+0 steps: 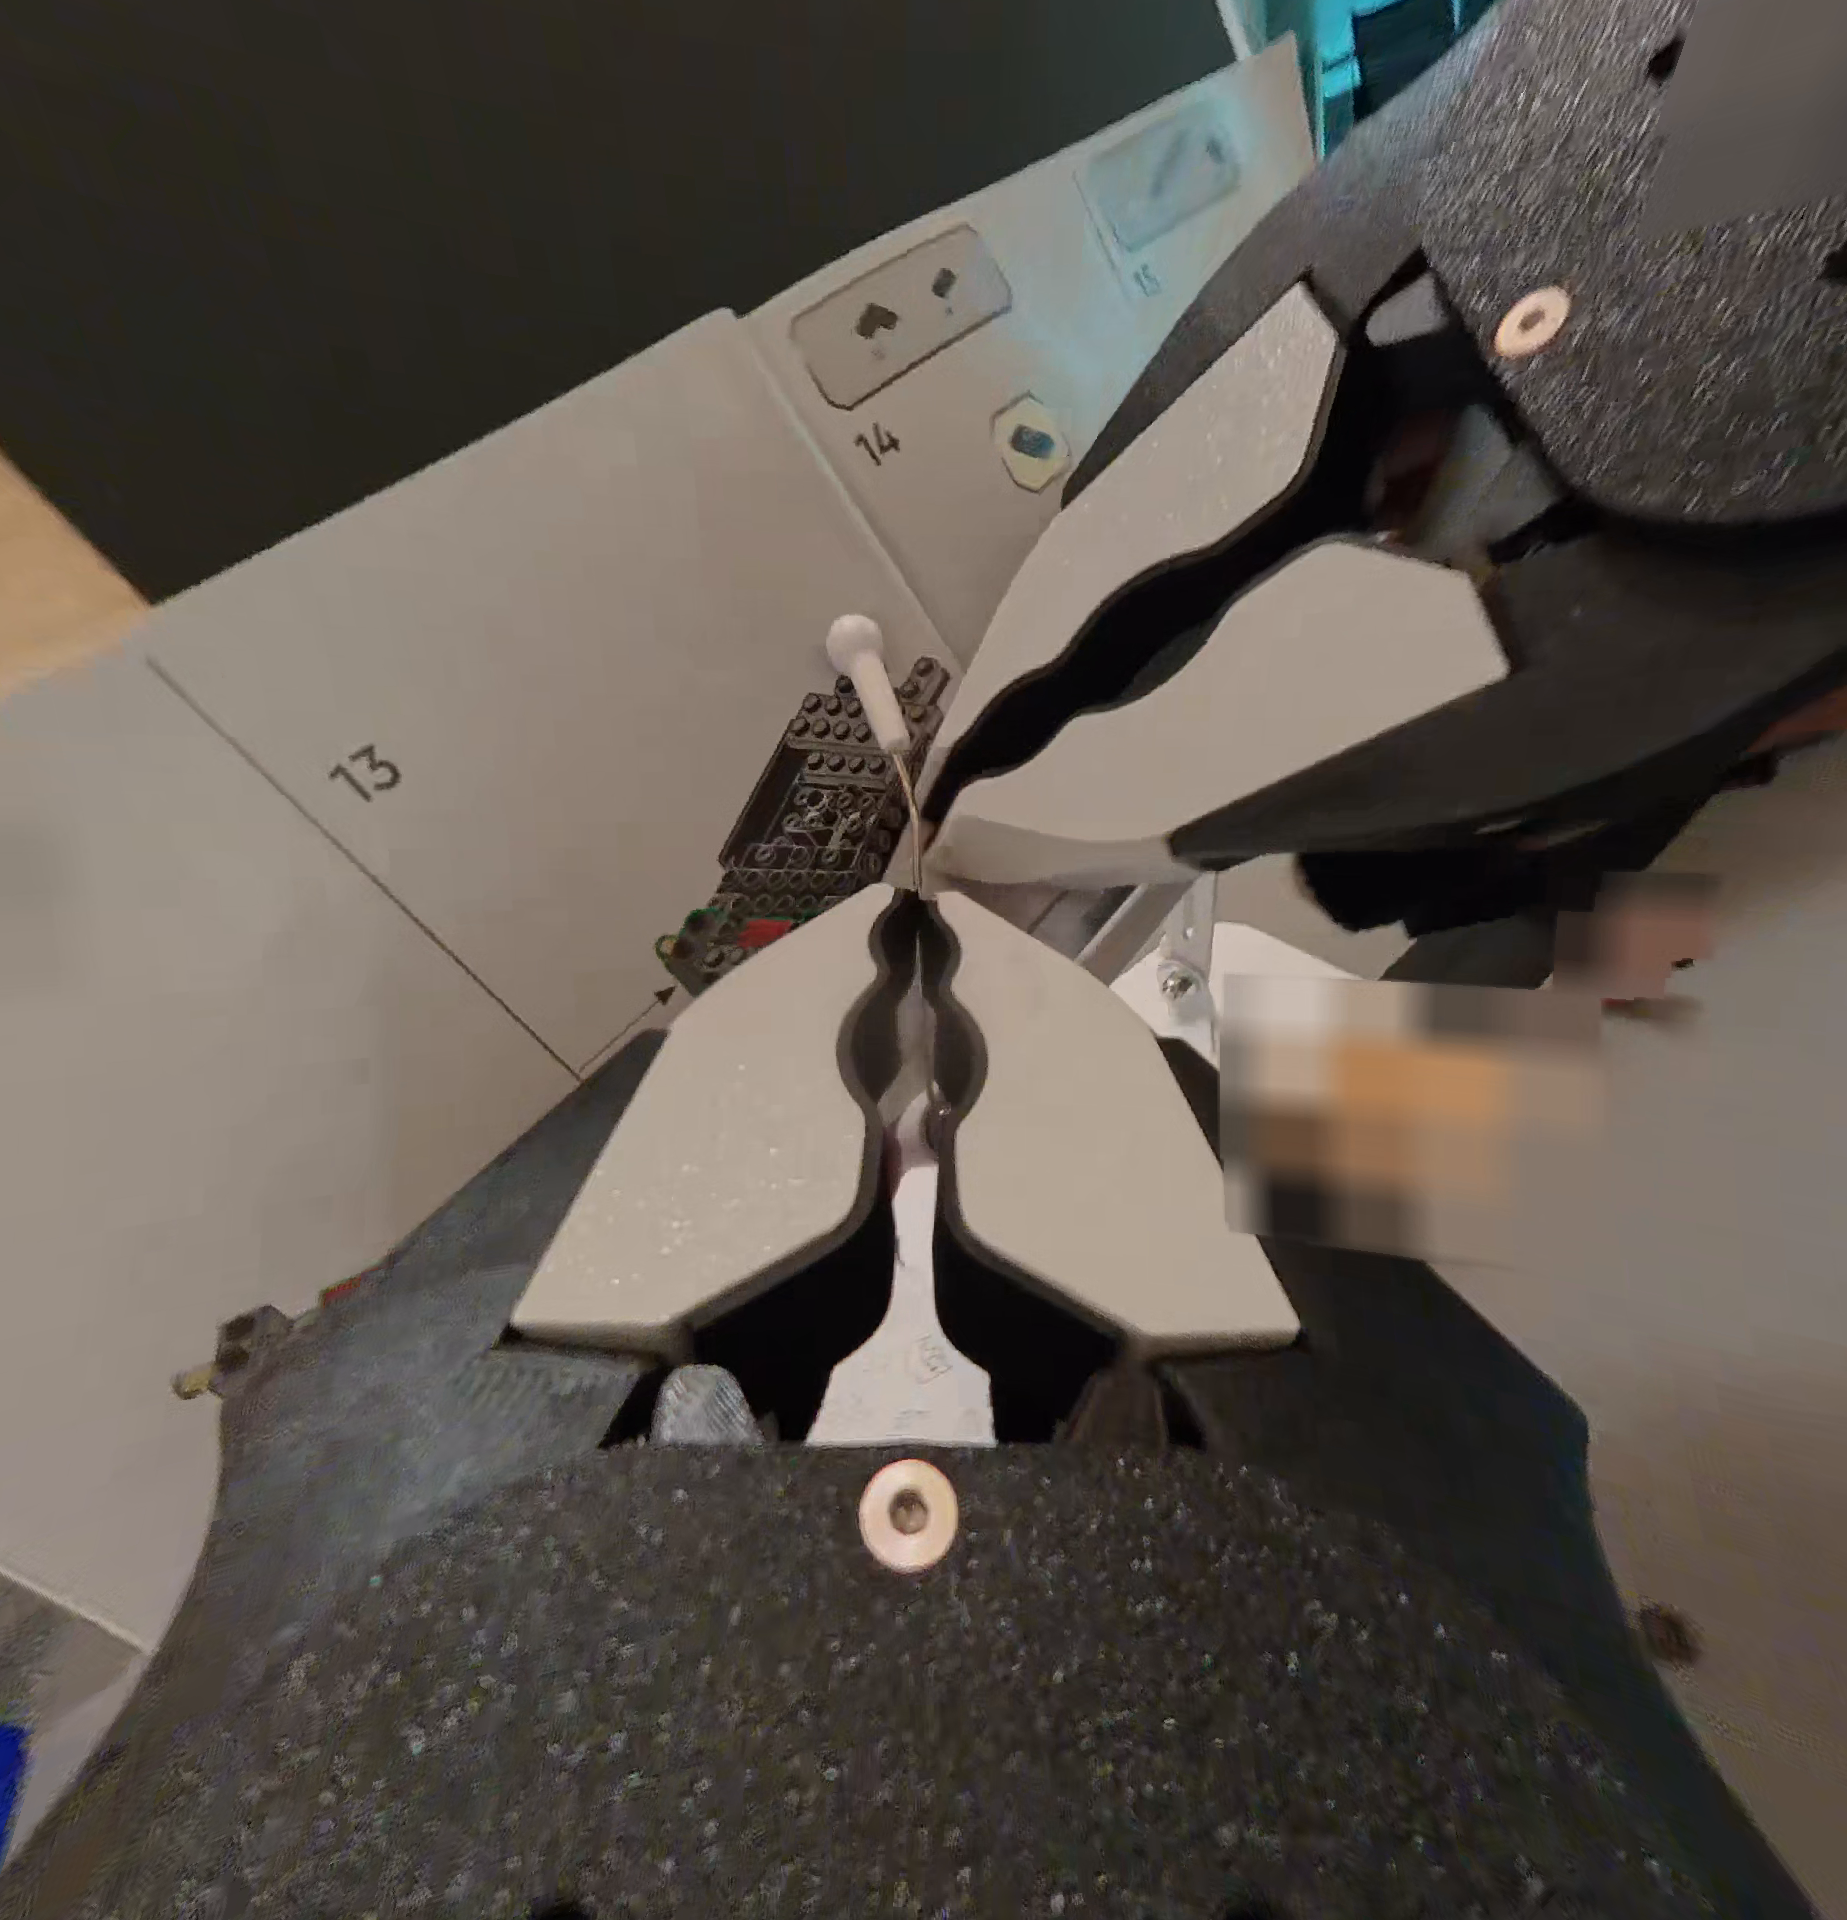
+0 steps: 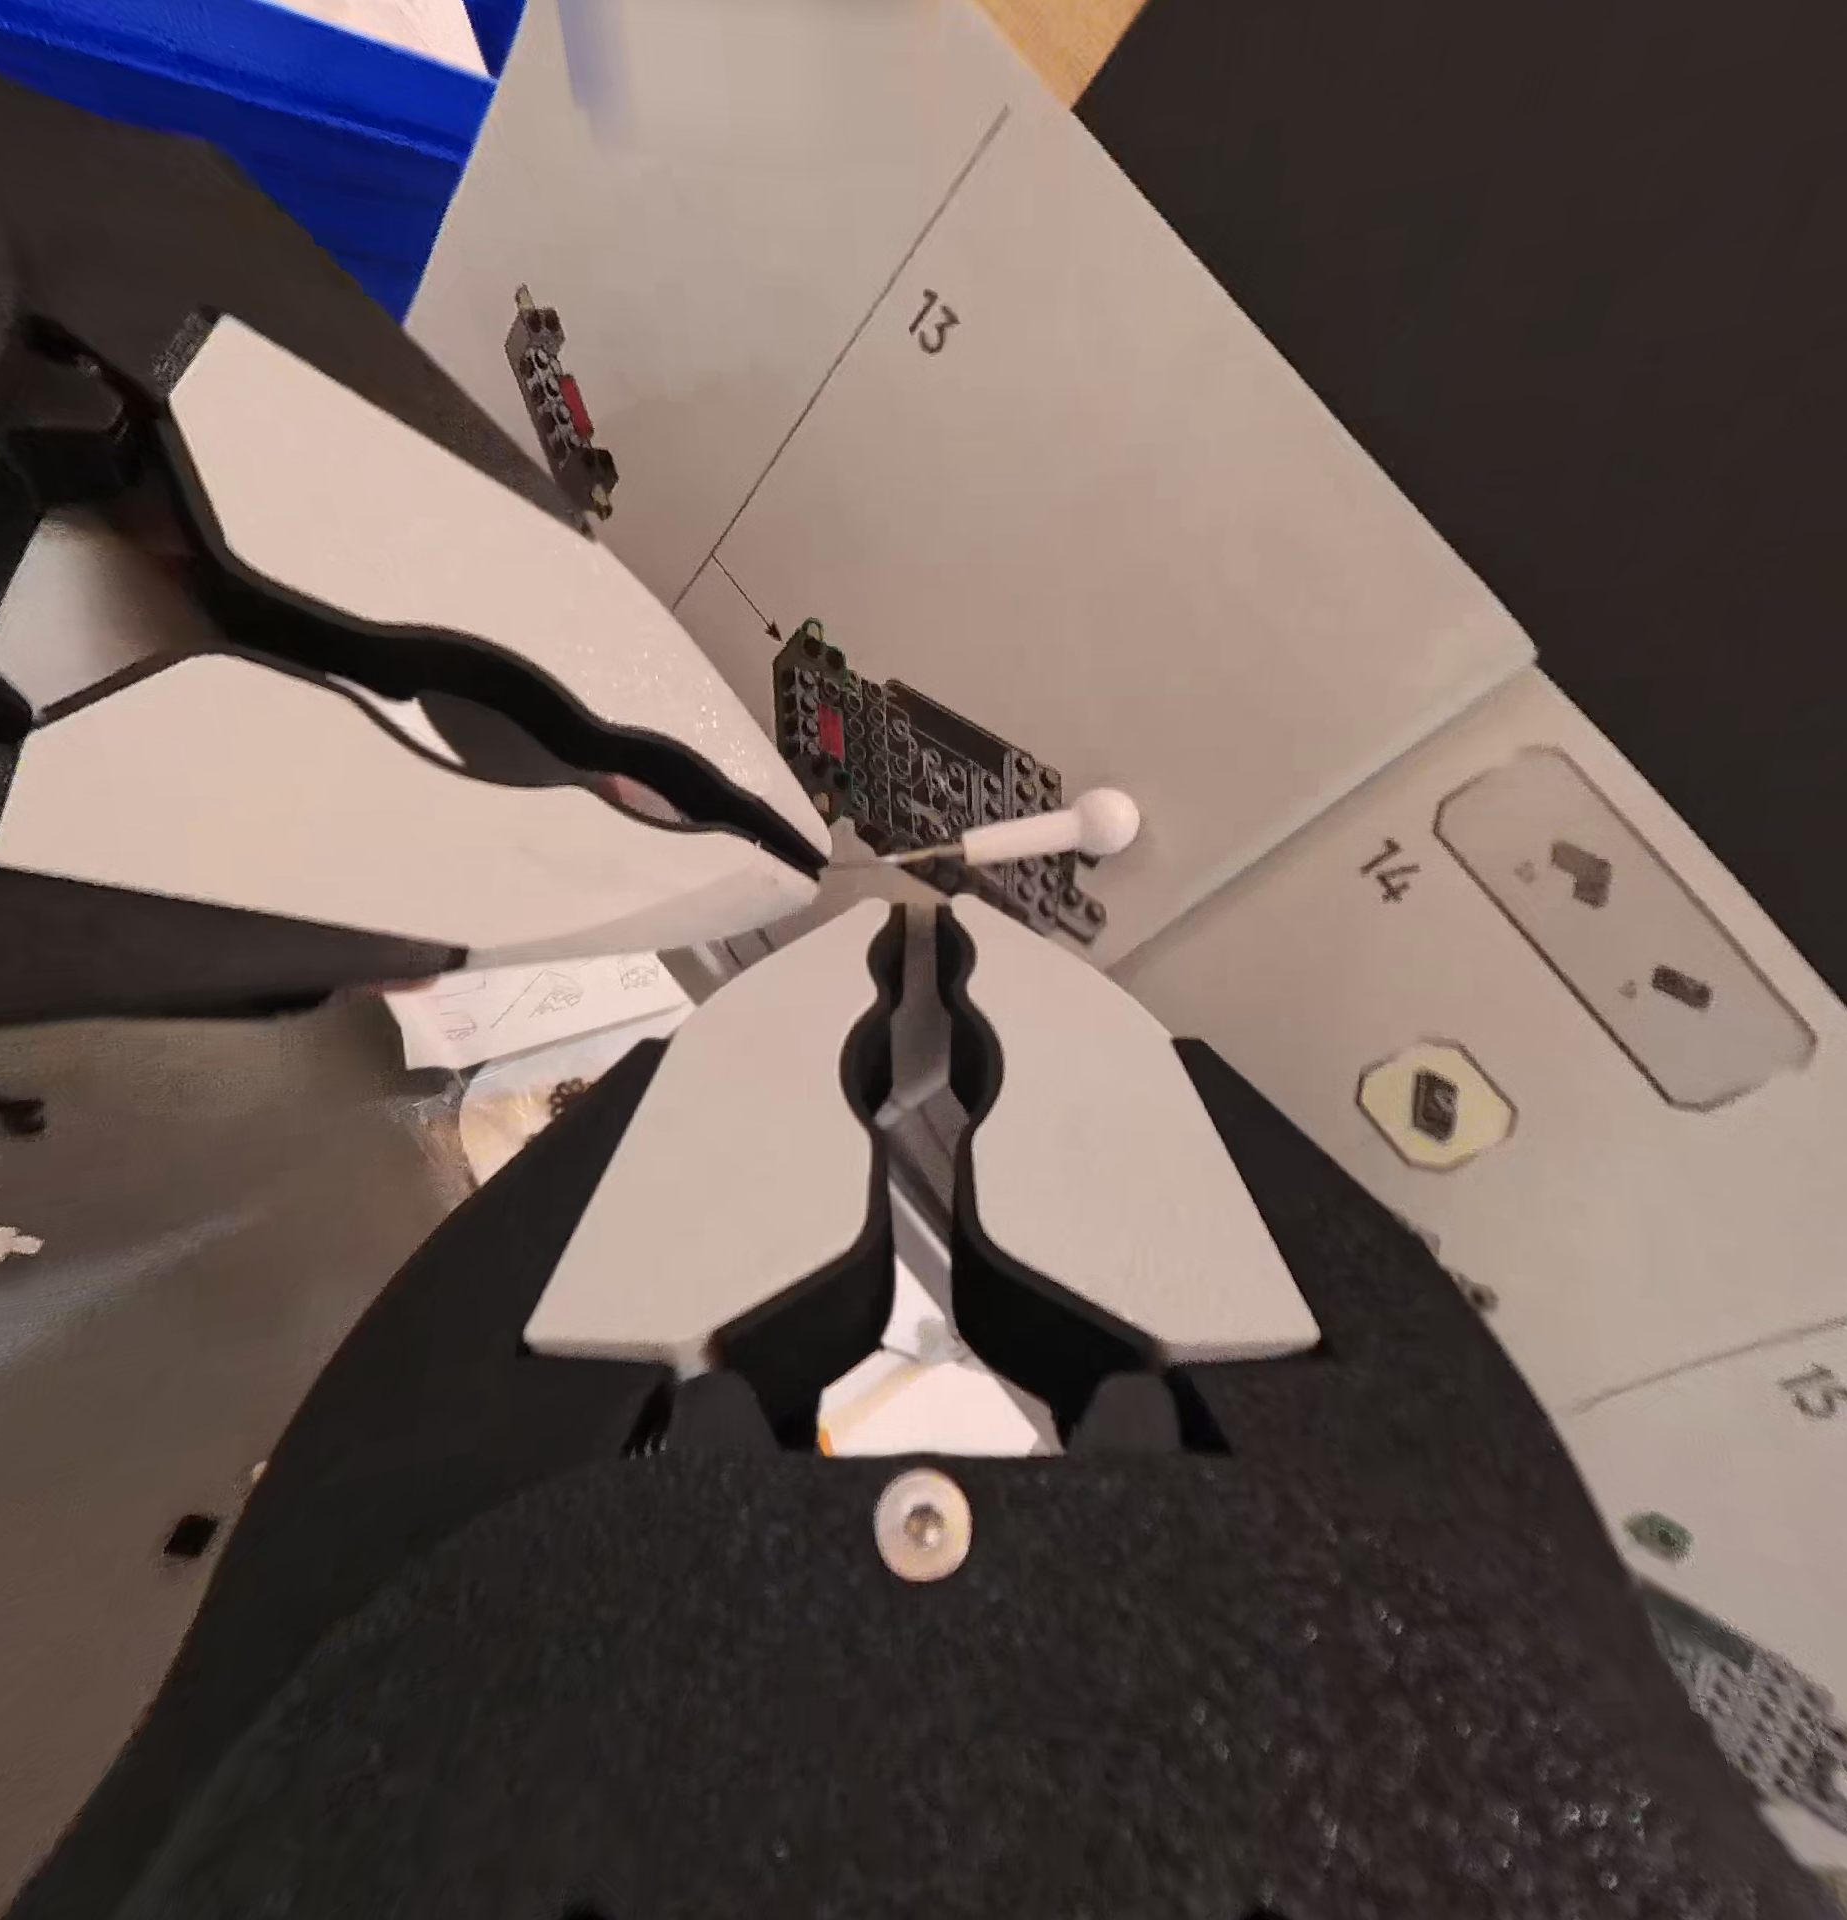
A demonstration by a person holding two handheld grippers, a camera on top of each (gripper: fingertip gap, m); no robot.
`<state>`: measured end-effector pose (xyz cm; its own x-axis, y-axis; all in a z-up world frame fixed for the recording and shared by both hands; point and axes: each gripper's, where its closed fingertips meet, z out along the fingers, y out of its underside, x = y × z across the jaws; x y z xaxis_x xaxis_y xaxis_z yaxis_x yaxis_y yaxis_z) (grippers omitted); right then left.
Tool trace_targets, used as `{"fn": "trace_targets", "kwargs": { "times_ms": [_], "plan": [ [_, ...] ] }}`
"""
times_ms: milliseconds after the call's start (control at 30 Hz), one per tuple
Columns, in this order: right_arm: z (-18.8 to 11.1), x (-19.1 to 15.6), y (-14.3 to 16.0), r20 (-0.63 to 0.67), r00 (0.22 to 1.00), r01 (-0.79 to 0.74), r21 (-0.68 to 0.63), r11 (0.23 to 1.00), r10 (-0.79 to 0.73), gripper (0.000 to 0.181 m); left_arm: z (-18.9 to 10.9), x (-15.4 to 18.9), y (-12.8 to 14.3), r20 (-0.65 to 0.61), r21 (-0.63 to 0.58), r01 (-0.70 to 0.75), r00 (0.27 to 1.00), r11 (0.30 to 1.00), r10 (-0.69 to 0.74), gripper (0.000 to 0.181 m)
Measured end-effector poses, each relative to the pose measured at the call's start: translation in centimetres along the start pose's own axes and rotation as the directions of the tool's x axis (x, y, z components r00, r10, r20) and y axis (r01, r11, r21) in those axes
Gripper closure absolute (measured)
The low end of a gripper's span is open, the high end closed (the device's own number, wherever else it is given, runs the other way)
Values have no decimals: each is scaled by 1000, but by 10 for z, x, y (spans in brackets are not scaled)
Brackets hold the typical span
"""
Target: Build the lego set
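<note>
Grey booklet (image 1: pixel 462 831) fills the backdrop from nine to two o'clock. My left gripper (image 1: pixel 914 894) and right gripper (image 2: pixel 914 909), both clenched, meet tip to tip on a thin wire (image 1: pixel 911 821) carrying a white ball-ended pin (image 1: pixel 867 665) at twelve. Uneven pull could, I judge, kink the wire or slip the pin free.

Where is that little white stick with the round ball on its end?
In both wrist views the white ball-ended stick sits mid-frame, in front of the open instruction booklet, on a thin wire leading to where both claws' tips meet.
</note>
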<state>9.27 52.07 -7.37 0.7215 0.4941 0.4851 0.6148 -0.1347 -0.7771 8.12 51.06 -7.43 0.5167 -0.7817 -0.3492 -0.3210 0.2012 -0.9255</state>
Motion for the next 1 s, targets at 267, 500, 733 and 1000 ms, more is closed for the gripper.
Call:
{"fn": "trace_targets", "kwargs": {
  "times_ms": [267,500,733,1000],
  "plan": [
    [-13,14,26,-64,998,21,27,999,-19,175,1,4,0,-9,-27,-126,992,992,126,180],
    [-11,13,26,-92,995,35,24,999,-33,179,7,12,3,-20,-80,-318,948,945,317,180],
    [-14,14,35,-78,997,-6,23,1000,8,178,9,11,5,-25,-163,-286,958,944,286,179],
    [-23,17,38,-80,997,-8,21,1000,10,173,-2,12,6,0,-183,-260,965,948,264,173]
  ]
}}
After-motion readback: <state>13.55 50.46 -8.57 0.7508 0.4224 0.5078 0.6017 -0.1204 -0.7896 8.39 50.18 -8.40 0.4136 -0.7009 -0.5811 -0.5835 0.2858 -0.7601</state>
